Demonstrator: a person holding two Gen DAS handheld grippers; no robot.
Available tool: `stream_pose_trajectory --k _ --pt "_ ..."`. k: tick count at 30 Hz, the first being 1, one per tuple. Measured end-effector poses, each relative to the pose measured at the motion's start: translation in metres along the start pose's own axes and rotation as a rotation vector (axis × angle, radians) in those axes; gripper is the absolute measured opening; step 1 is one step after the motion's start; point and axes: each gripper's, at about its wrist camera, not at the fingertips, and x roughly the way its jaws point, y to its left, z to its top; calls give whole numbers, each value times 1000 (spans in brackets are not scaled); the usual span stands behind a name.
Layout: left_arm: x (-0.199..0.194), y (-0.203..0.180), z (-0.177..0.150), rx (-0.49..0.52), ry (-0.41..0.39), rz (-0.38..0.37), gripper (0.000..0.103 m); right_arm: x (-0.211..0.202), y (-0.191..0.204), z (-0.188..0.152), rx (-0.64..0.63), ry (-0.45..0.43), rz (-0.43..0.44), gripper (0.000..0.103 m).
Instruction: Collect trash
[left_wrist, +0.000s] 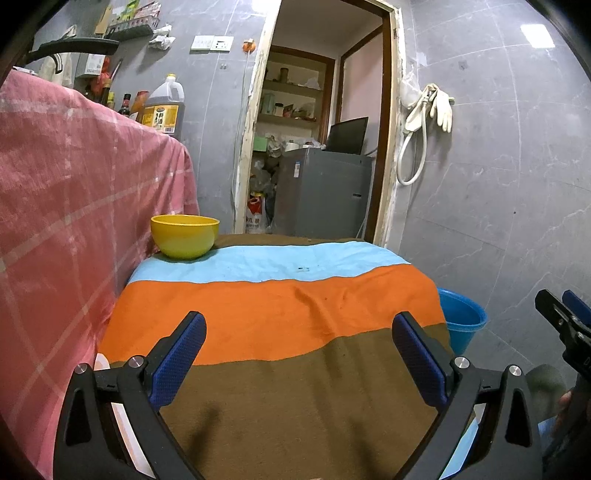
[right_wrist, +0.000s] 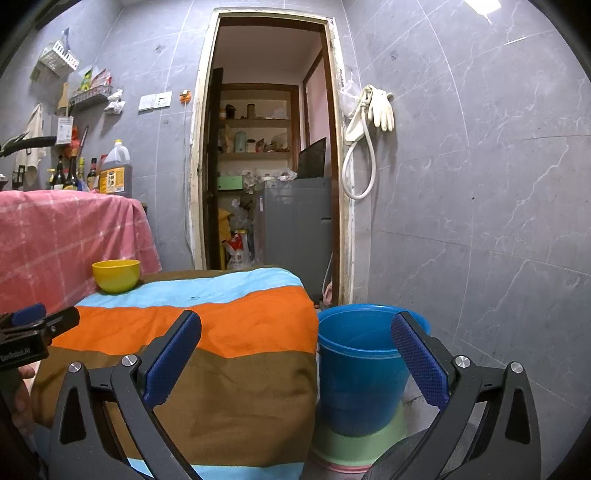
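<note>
A small table under a striped blue, orange and brown cloth (left_wrist: 273, 314) fills the left wrist view and shows in the right wrist view (right_wrist: 221, 332). A yellow bowl (left_wrist: 184, 236) stands at its far left corner, also in the right wrist view (right_wrist: 116, 275). A blue bucket (right_wrist: 364, 365) stands on the floor right of the table, its rim showing in the left wrist view (left_wrist: 463, 315). My left gripper (left_wrist: 299, 328) is open and empty above the cloth. My right gripper (right_wrist: 295, 328) is open and empty, spanning the table's right edge and the bucket. I see no loose trash on the cloth.
A counter draped in pink checked cloth (left_wrist: 66, 192) stands left of the table, with bottles and an oil jug (left_wrist: 164, 105) behind. An open doorway (right_wrist: 269, 166) ahead leads to a grey appliance (right_wrist: 295, 229). Grey tiled wall with gloves and hose (right_wrist: 369, 122) is on the right.
</note>
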Motion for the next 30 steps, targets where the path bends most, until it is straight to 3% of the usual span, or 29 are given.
stream_pose_trajectory --k 30 --pt "-2 -1 -1 -2 -6 9 99 -1 -1 -1 2 0 1 103"
